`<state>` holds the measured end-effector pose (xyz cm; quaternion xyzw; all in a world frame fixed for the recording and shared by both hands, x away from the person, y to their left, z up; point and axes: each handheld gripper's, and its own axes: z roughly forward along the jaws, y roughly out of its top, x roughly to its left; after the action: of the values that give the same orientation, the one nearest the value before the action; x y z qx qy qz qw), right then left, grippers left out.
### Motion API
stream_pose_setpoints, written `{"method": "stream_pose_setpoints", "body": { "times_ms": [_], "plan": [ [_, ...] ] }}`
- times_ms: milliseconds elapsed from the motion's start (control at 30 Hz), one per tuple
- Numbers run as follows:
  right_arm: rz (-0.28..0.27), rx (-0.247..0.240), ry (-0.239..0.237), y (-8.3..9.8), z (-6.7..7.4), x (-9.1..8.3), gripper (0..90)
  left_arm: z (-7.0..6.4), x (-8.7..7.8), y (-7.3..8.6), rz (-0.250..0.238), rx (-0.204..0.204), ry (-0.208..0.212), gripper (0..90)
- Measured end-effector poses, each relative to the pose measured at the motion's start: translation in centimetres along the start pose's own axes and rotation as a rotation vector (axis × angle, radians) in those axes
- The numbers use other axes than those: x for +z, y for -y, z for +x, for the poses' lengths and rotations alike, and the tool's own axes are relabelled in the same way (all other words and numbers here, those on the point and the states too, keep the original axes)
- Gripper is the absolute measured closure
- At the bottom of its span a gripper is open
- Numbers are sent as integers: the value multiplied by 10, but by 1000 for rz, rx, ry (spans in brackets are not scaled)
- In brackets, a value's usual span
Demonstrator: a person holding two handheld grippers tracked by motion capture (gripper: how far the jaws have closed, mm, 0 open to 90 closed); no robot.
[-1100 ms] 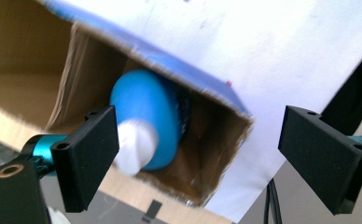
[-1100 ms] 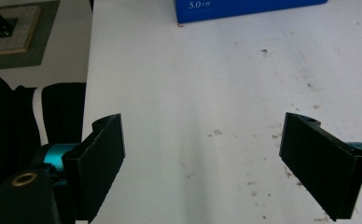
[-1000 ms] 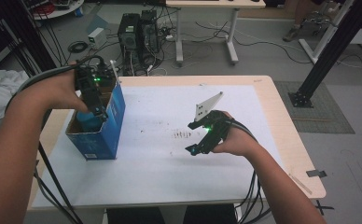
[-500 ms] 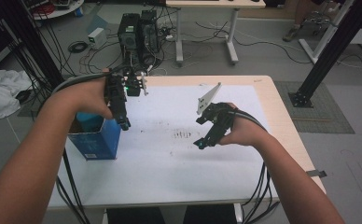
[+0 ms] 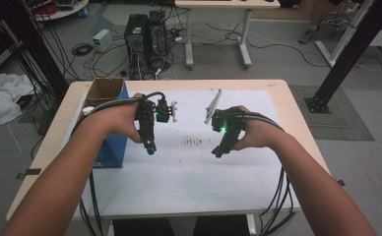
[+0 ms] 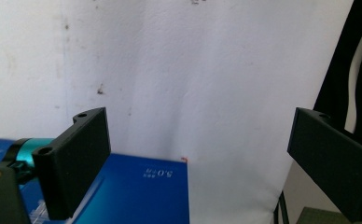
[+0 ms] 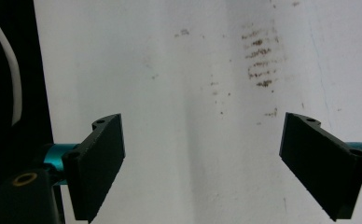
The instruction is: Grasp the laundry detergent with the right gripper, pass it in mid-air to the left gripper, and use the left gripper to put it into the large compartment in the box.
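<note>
**Both tongs empty over the white sheet, box at the left**

One desk (image 5: 277, 88) carries everything, and one large white sheet (image 5: 194, 177) covers most of its top. On the sheet's left edge stands one blue cardboard box (image 5: 111, 147), its brown flaps open at the top; in the left gripper view its blue printed face lies just below the jaws. One slim pale strip (image 5: 212, 105) lies toward the far side of the sheet, near the right hand. One small patch of dark specks (image 5: 193, 142) marks the sheet between the two hands.

There are two tongs. The left tongs (image 5: 150, 146) hang just beside the box, pointing down at the sheet, jaws spread wide with nothing between them. The right tongs (image 5: 218, 152) hover over the sheet near the specks, jaws likewise wide and empty.

Judging from this, no grasp is in hand: both hands are between grips. The box is the thing nearest the left tongs, so the next move likely calls for lowering onto a wall or flap of it and closing, while the right tongs steady or reach for the strip.
</note>
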<state>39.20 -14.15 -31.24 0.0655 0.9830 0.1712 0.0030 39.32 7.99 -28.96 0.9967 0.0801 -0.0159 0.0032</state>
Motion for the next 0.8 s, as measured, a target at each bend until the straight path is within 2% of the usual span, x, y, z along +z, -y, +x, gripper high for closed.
{"method": "stream_pose_setpoints", "body": {
  "times_ms": [100, 167, 267, 567, 767, 800],
  "plan": [
    [39, 7, 3, 4, -1, 3, 134, 1, 8, -2, 6, -3, 10, 60],
    [42, 9, 7, 5, -2, 3, 134, 1, 10, -4, 11, -4, 16, 60],
    [38, 17, 8, 8, -3, 0, 134, 2, 11, -6, 10, 1, 21, 60],
    [41, 36, 14, 10, -3, -2, 134, 1, 8, -5, -5, 4, 2, 60],
    [36, 31, 18, 10, -2, -2, 134, 0, 3, -3, -20, 4, -3, 59],
    [31, 15, 24, 10, -3, -2, 134, 0, 3, -3, -19, 4, -4, 59]
  ]
}}
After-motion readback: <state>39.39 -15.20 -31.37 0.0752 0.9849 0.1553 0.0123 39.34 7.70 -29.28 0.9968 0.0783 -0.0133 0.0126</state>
